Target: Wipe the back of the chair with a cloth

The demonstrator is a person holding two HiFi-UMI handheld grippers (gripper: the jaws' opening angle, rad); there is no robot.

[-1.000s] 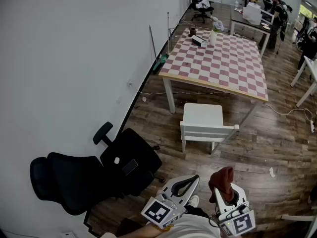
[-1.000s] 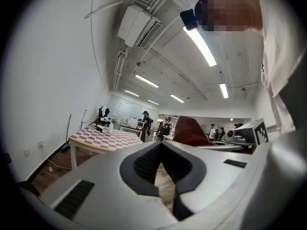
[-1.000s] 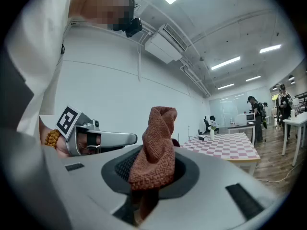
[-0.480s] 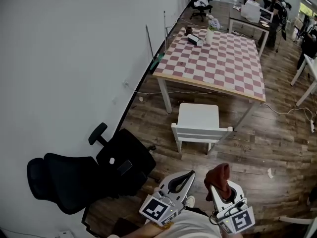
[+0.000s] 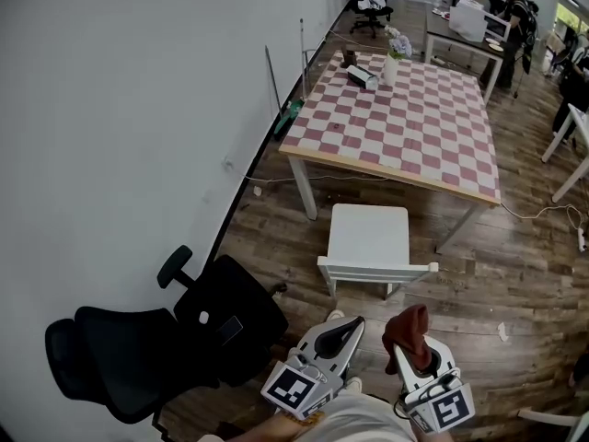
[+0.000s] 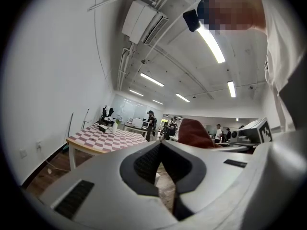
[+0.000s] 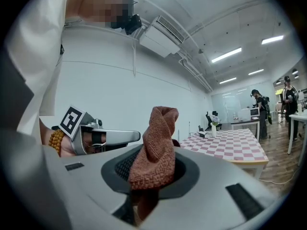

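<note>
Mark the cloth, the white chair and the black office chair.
cloth (image 7: 156, 147): right gripper view, middle of the bunched fold.
white chair (image 5: 370, 233): head view, on its seat.
black office chair (image 5: 241, 309): head view, on its seat.

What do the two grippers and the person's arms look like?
Both the left gripper and right gripper are pale grey plastic shells with black ribbed pads lining the jaws. Each carries a cube of black-and-white square markers. The person wears a white top and a bead bracelet.
</note>
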